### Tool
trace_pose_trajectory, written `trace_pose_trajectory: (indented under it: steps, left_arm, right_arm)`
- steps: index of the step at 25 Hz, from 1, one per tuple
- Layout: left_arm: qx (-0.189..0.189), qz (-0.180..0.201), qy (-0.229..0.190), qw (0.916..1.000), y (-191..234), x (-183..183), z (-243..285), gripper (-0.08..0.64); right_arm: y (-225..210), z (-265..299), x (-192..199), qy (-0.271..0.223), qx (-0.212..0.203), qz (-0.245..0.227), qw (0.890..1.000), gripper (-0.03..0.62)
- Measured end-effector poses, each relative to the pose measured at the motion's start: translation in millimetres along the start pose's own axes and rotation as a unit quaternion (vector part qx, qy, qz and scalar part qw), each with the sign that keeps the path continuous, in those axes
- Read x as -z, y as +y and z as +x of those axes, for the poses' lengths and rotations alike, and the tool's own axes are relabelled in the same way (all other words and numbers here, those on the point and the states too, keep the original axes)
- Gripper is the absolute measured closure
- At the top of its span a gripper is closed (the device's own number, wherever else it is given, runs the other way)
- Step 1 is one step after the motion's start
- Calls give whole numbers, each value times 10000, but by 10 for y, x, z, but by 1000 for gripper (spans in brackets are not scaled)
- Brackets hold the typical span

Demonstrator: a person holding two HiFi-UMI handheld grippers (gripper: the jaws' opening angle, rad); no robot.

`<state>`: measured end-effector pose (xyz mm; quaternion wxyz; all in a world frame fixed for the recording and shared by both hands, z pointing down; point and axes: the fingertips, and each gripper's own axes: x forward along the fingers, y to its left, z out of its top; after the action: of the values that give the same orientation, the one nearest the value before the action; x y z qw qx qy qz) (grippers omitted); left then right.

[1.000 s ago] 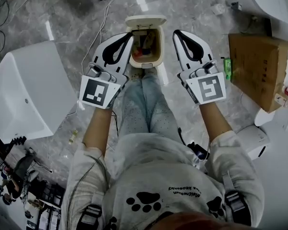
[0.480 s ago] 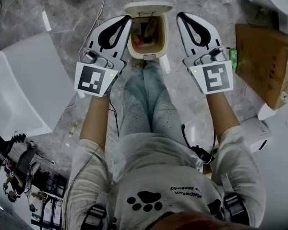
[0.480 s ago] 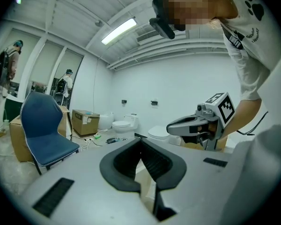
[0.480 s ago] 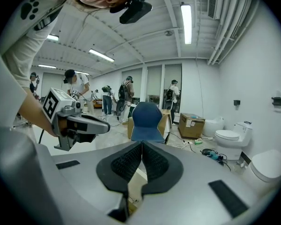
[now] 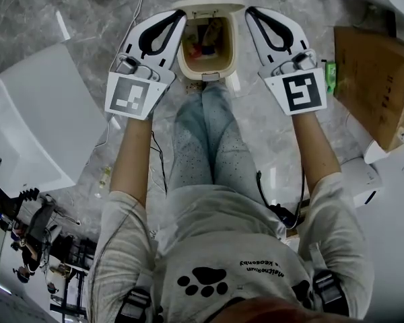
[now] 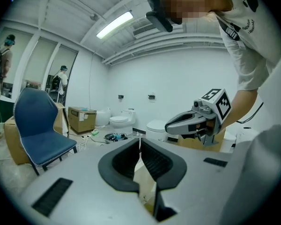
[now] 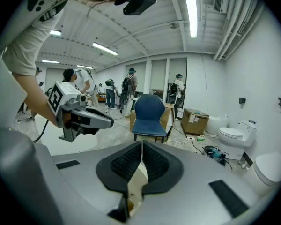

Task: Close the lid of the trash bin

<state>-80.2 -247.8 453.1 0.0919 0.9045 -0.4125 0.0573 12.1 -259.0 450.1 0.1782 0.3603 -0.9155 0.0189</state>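
Observation:
The cream trash bin [image 5: 237,46] stands on the floor in front of the person's legs. Its lid [image 5: 209,6] is tipped back at the far side, and rubbish shows inside. My left gripper [image 5: 180,14] hangs by the bin's left rim, shut and empty. My right gripper [image 5: 250,10] hangs by the right rim, also shut and empty. In the left gripper view the jaws [image 6: 140,142] meet with nothing between them, and the right gripper [image 6: 196,120] floats opposite. The right gripper view shows its jaws [image 7: 141,145] closed and the left gripper [image 7: 84,118] across from them.
A brown cardboard box [image 5: 374,73] sits on the floor to the right and a large white tub [image 5: 34,126] to the left. A blue chair [image 7: 150,114], toilets [image 7: 234,132] and several people stand further off. Cables run across the grey floor.
Both grippers have sunk toward the bin and now flank its rim more closely, tips nearer the lid end. Their jaws stayed shut. The lid has not moved.

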Motion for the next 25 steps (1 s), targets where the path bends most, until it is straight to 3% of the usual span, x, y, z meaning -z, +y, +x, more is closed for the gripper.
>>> trace_pose_trajectory:
  steps: [8,13,18,20,21,25]
  left_arm:
    - [192,-70,389,9990,87,257,176,538]
    - [192,-31,534,9984,163,395,225,538]
    - [410,29,984,9943,223,600,248,531]
    - [441,-57,1062,9934,246,663,277,428]
    - [446,-101,1091,9930,257,686,288,410]
    - [454,-90,1235,9913,299,763,307,407]
  right_arm:
    - [-77,132,257,207,-152,-70,9996,558]
    - [-91,188,462,683,-265,-45,9973,558]
    - [-133,292,596,850,-378,-106,9956,553]
    - [-127,324,663,931,-496,-95,9944,484]
    - [-125,336,694,973,-549,-83,9937,474]
    - [-129,375,810,1167,-648,-96,9910,469]
